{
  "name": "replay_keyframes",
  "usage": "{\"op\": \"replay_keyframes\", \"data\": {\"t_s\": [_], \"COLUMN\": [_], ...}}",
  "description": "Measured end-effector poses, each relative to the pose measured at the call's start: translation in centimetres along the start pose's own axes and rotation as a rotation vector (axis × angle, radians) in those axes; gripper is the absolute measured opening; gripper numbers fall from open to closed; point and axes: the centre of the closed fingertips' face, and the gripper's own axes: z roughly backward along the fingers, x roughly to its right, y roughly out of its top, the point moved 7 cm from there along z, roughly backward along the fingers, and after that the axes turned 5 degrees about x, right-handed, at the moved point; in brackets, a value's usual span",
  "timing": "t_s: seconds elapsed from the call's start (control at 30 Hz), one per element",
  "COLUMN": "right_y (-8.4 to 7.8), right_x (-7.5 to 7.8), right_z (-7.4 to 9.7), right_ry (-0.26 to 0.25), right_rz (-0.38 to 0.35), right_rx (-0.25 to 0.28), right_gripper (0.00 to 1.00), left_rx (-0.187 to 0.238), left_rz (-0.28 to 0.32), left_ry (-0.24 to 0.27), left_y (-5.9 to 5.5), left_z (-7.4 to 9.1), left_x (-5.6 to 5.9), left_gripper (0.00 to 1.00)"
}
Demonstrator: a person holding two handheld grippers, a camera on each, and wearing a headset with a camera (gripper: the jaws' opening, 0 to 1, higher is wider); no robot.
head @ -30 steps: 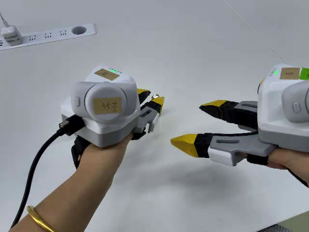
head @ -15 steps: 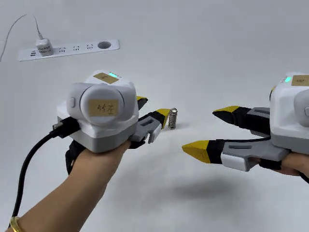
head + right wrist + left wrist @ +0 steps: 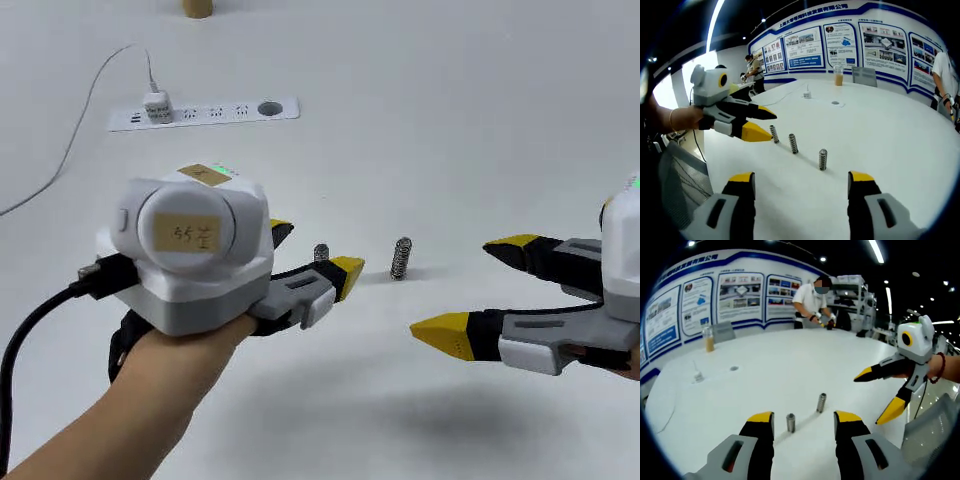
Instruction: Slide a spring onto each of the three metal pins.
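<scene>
The yellow-tipped grey left gripper (image 3: pixel 804 417) and right gripper (image 3: pixel 458 287) are hovering released and empty near three silver coil springs (image 3: pixel 793 143) standing upright on the white tabletop (image 3: pixel 880 135), apparently already sleeving their pins, so the next move is calling only for checking seating.

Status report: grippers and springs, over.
Left gripper open, empty. Right gripper open, empty. Three upright coiled metal springs in a row on white table, none gripped. Left gripper tip beside end spring.
</scene>
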Motion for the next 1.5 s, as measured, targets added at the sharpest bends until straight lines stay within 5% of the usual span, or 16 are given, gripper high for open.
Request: {"op": "replay_keyframes", "data": {"t_s": [0.63,1.5], "right_y": [0.5,-0.3], "right_x": [-1.0,-1.6], "right_z": [0.7,1.1], "right_ry": [0.018,0.025], "right_rz": [0.000,-0.023], "right_rx": [0.021,-0.011], "right_gripper": [0.84,0.99], "left_rx": [0.005,-0.028], "left_rz": [0.072,0.105], "left_ry": [0.072,0.083], "left_y": [-1.3,-3.5], "left_z": [5.7,7.9], "left_x": [-1.3,-2.0], "left_gripper": [0.69,0.97]}}
